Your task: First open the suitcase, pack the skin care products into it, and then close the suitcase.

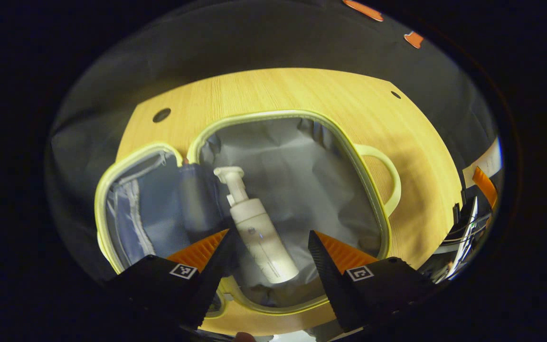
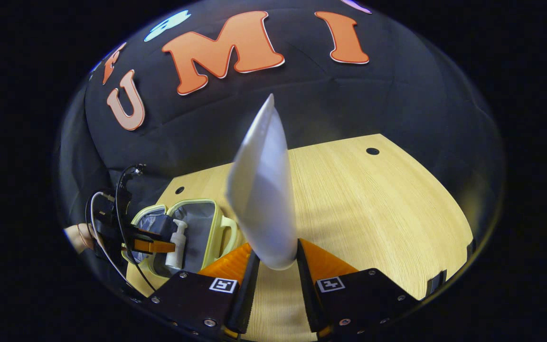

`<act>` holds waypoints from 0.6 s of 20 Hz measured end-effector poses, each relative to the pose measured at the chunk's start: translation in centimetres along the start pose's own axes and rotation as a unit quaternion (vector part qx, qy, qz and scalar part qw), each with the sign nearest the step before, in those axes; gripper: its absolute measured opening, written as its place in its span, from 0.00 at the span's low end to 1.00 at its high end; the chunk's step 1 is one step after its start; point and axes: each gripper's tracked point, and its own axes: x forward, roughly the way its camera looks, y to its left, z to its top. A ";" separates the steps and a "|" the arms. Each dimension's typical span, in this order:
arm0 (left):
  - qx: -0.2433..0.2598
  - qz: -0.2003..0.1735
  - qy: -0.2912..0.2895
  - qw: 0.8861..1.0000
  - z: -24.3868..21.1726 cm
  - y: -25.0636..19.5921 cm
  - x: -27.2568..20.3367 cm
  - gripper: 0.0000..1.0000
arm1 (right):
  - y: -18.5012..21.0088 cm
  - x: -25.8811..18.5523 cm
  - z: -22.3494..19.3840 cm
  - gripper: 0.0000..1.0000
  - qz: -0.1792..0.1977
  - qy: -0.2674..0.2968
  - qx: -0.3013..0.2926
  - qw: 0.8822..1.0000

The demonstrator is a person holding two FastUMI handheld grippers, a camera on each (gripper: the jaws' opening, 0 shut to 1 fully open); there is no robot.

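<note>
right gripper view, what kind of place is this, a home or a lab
Most likely a staged recording booth, not a home: a black cloth wall hangs behind a bare wooden table with holes, and cabled equipment sits on the left gripper above the open suitcase.

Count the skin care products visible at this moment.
2: a white plastic pump bottle lying inside the open pale-green suitcase, and a white squeeze tube held upright in the right claw. Others may be hidden.

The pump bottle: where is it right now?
In the left gripper view the pump bottle lies inside the open suitcase on its grey lining, between the open left gripper fingers.
</note>
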 end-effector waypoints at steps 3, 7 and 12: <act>0.021 0.020 -0.063 0.998 2.3 0.3 -3.6 0.98 | 1.8 -0.2 0.9 0.47 0.015 -0.001 -0.019 1.000; -0.004 0.002 -0.138 0.990 3.3 0.2 -8.2 0.98 | 5.4 0.1 2.3 0.47 0.041 0.000 -0.058 0.997; -0.049 0.001 -0.225 0.973 2.7 3.6 -13.4 0.98 | 11.1 0.8 3.1 0.47 0.078 0.023 -0.111 0.990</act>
